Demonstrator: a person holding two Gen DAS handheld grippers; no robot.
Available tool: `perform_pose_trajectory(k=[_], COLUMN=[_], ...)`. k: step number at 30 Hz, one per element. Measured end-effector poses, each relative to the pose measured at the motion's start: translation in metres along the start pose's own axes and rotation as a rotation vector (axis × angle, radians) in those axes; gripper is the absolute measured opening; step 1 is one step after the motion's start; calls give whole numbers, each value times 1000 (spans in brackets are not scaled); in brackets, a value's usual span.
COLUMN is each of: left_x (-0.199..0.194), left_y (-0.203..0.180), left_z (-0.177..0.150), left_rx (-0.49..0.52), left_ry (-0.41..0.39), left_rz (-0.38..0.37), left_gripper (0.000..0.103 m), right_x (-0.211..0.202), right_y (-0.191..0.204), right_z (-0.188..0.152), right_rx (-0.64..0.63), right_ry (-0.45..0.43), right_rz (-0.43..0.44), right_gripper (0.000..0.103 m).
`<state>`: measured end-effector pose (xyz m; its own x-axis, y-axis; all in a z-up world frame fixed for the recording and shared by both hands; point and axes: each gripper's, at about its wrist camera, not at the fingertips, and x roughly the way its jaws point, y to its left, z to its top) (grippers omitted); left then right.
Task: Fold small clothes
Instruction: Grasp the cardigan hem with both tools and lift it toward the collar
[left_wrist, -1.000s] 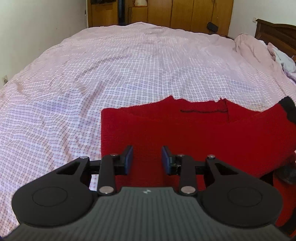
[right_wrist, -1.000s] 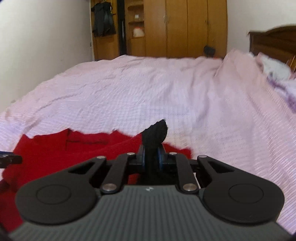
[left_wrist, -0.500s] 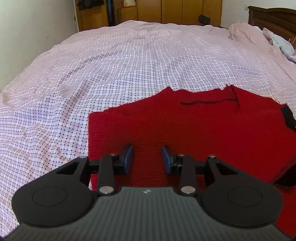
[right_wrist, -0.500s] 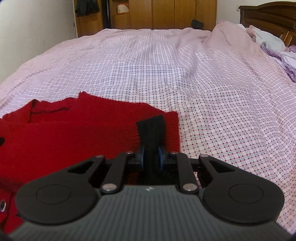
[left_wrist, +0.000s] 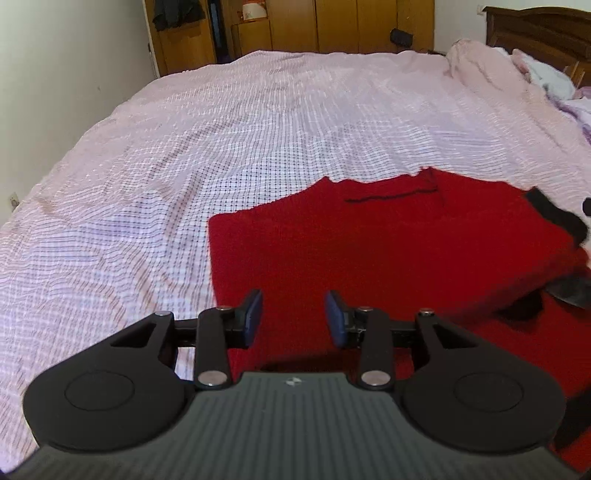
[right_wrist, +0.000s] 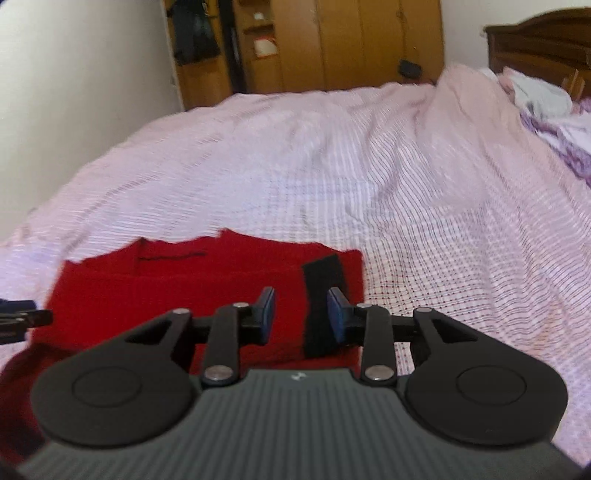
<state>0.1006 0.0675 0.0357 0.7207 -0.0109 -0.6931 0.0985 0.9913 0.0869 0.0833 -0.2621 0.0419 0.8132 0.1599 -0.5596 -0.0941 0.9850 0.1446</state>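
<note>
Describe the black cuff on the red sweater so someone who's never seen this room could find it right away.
Start at the big bed with the pink checked bedspread; near its close edge lies a red sweater. On the sweater's right side, by its edge, sits the black cuff, a dark band between the right gripper's open jaws. It is the only black patch on the red knit.

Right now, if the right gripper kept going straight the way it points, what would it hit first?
Probably the red sweater lying on the bed, close beside its black cuff. The right gripper is open; depth is hard to judge.
</note>
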Motion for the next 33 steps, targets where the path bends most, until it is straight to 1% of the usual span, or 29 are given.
perform_pose_trajectory(k=[1, 2, 4, 5, 10, 12, 15, 18, 20, 22, 24, 27, 33], left_x=[-11, -20, -41, -52, -101, -119, -140, -150, -151, -151, -152, -154, -149], left_y=[0, 0, -1, 0, 0, -3, -11, -23, -32, -42, -54, -70, -96], left_z=[-3, -6, -14, -18, -46, -60, -84, -111, -127, -144, -161, -178, -199], left_rx=[8, 16, 29, 32, 57, 77, 110, 138, 150, 166, 199, 256, 361], left_ry=[-6, -11, -23, -27, -39, -41, -45, -33, 2, 37, 67, 91, 136], left_rz=[-3, -5, -13, -18, -45, -50, -64, -115, -168, -202, -219, -233, -272], left_gripper=[44, 44, 47, 49, 51, 53, 56, 61, 62, 62, 62, 62, 62], right_x=[-11, -23, -47, -58, -115, -134, -152, -153, -149, -144, -139, -139, -135], right_y=[3, 5, 11, 15, 34, 38, 50, 62, 69, 74, 79, 88, 105], right_z=[1, 2, 2, 2, -3, -6, -17, -39, -60, -81, -100, -125, -149], right_rx=[-6, -9, -22, -36, -121, -146, -196, -267, -295, -304, -311, -332, -437], right_ry=[-1, -1, -2, -3, -3, -1, 30, 73, 112, 154, 199, 253, 343], right_rz=[17, 41, 86, 101, 136, 148, 157, 133, 120, 124, 130, 149, 177], right_gripper=[40, 48, 53, 53, 53, 53, 54, 55, 55, 55, 55, 55, 55])
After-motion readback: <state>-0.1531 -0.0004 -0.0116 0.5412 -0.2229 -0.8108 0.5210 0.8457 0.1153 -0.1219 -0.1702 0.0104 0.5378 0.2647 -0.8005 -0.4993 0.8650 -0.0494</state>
